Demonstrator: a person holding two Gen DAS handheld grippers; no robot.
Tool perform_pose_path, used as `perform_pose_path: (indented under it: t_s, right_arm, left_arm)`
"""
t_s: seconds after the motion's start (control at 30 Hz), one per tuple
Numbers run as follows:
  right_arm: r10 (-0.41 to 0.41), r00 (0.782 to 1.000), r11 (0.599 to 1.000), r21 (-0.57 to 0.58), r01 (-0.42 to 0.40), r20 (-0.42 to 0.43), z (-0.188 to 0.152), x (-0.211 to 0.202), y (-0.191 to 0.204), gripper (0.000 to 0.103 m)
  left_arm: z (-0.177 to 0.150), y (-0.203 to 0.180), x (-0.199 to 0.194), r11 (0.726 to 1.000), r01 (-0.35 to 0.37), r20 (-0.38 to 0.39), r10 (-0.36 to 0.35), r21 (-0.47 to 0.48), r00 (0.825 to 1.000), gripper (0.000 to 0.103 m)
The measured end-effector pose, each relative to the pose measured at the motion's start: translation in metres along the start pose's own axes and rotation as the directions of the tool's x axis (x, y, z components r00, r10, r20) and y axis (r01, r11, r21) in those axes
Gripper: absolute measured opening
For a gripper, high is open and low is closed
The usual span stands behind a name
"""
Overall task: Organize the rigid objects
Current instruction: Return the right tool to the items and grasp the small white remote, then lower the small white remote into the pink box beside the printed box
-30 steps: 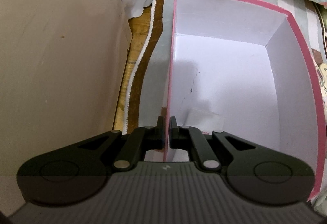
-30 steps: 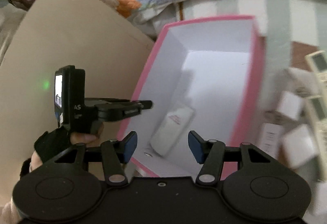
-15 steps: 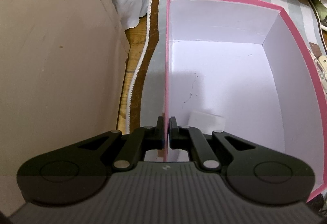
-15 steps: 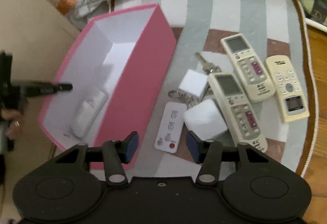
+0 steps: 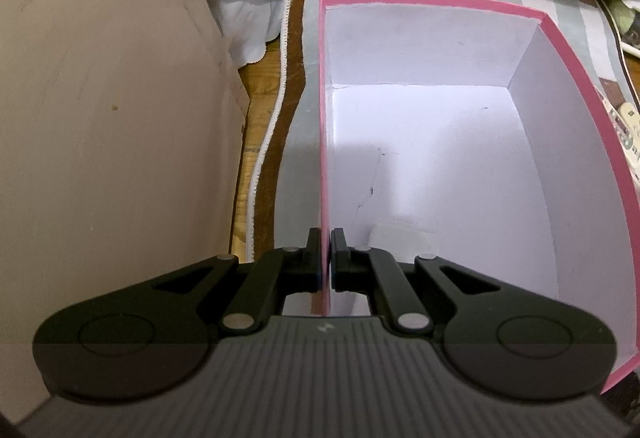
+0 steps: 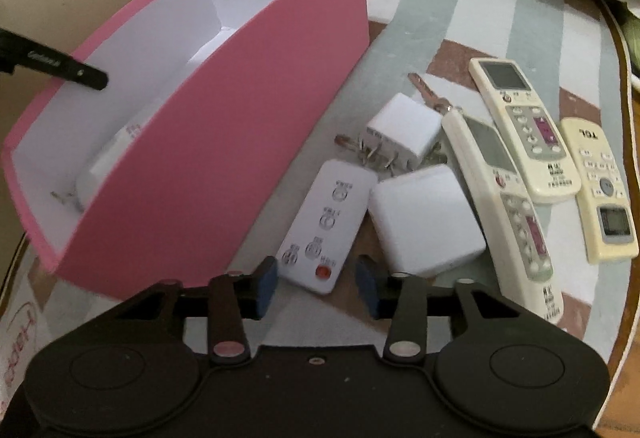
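Right gripper [image 6: 316, 280], jaws parted and just widening, has dropped from the box [image 6: 224, 142] onto the small remote [image 6: 326, 226], next pick; left gripper [image 5: 326, 262] clamps the box wall

pink box [image 6: 224, 142] walls off crowded remotes [image 6: 524, 130].

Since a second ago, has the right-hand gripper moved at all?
Yes. The right gripper has swung from above the pink box, rightward and down toward the small white remote beside it.
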State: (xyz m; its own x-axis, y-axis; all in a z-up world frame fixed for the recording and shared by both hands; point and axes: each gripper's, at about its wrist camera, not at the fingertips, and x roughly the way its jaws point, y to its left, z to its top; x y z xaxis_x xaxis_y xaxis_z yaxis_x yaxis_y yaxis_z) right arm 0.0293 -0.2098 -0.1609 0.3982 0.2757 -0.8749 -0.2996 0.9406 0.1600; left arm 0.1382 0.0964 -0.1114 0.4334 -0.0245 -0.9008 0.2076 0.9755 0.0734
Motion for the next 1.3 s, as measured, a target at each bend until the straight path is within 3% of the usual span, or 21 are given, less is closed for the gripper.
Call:
perform_pose_path:
  t_s: [0.17, 0.27, 0.33, 0.47, 0.57, 0.63, 0.7, 0.8, 1.03, 1.3]
  right_arm:
    - [-0.013, 0.999, 0.995, -0.094, 0.017, 0.043, 0.001, 0.009, 0.013, 0.061]
    - [-0.053, 0.997, 0.987, -0.150, 0.061, 0.056, -0.003, 0.007, 0.020, 0.054]
    - [-0.057, 0.998, 0.991, -0.120, 0.061, 0.038, -0.004, 0.002, 0.016, 0.047]
    - [-0.024, 0.997, 0.996, -0.088, 0.018, -0.069, -0.008, -0.008, 0.008, 0.047]
    - [-0.026, 0.996, 0.995, -0.102, 0.016, -0.088, -0.008, -0.008, 0.008, 0.047]
    - [-0.026, 0.997, 0.996, -0.084, 0.019, -0.073, -0.006, -0.006, 0.008, 0.054]
    - [-0.040, 0.998, 0.994, -0.106, 0.035, -0.043, 0.000, -0.001, 0.011, 0.054]
    - [-0.051, 0.999, 0.985, -0.163, 0.049, -0.004, 0.005, 0.006, 0.016, 0.045]
    - [0.002, 1.000, 0.999, -0.049, -0.001, 0.031, 0.008, -0.015, 0.002, 0.044]
    - [0.046, 0.985, 0.999, 0.017, -0.049, 0.167, 0.010, -0.058, 0.002, 0.044]
  left_arm:
    - [0.000, 0.000, 0.000, 1.000, 0.003, -0.006, -0.003, 0.003, 1.000, 0.003]
    - [0.001, -0.002, 0.000, 1.000, -0.006, -0.007, 0.006, 0.007, 1.000, 0.003]
    - [0.000, -0.003, 0.000, 1.000, -0.013, -0.008, 0.013, 0.009, 1.000, 0.004]
    - [0.002, -0.007, 0.001, 1.000, -0.023, -0.015, 0.023, 0.015, 1.000, 0.004]
    - [0.002, -0.007, 0.001, 1.000, -0.023, -0.022, 0.024, 0.012, 0.999, 0.004]
    - [0.003, -0.007, 0.002, 1.000, -0.024, -0.026, 0.025, 0.011, 0.999, 0.004]
    - [0.003, -0.007, 0.002, 1.000, -0.027, -0.026, 0.028, 0.014, 0.999, 0.004]
    - [0.003, -0.007, 0.002, 0.999, -0.029, -0.026, 0.030, 0.018, 0.999, 0.005]
    - [0.003, -0.008, 0.003, 0.999, -0.035, -0.023, 0.035, 0.023, 0.999, 0.005]
    - [0.005, -0.006, 0.003, 1.000, -0.030, -0.038, 0.030, -0.004, 0.999, 0.004]
